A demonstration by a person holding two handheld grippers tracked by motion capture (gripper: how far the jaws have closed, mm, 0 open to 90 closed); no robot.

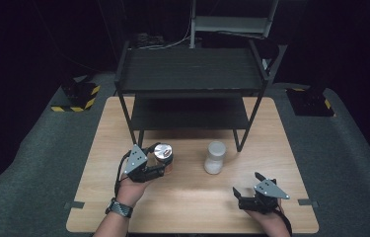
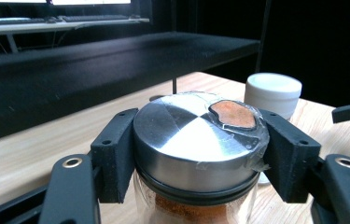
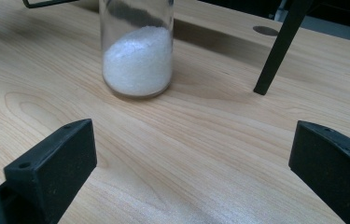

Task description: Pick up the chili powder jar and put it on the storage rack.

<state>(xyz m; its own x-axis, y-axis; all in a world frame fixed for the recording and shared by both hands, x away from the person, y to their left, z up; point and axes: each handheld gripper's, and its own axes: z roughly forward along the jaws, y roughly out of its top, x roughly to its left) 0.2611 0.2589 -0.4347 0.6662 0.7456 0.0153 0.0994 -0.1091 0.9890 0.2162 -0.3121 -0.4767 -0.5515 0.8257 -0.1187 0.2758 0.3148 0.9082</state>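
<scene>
A glass jar of orange-red powder with a shiny metal lid (image 2: pixel 196 140) sits between the jaws of my left gripper (image 1: pixel 159 159), which is shut on its lid; the high view has this jar (image 1: pixel 164 155) left of centre on the table. A second glass jar with a white cap and white grains (image 1: pixel 215 157) stands near the shelf's front right leg, and it appears in the right gripper view as a glass jar (image 3: pixel 137 56) ahead. My right gripper (image 1: pixel 246 184) rests open near the table's front right, its jaws wide apart, well short of that jar.
A black two-level shelf rack (image 1: pixel 190 69) stands on the far half of the wooden table (image 1: pixel 187 207); one of its legs (image 3: pixel 280 46) is close to the white jar. Grey floor surrounds the table.
</scene>
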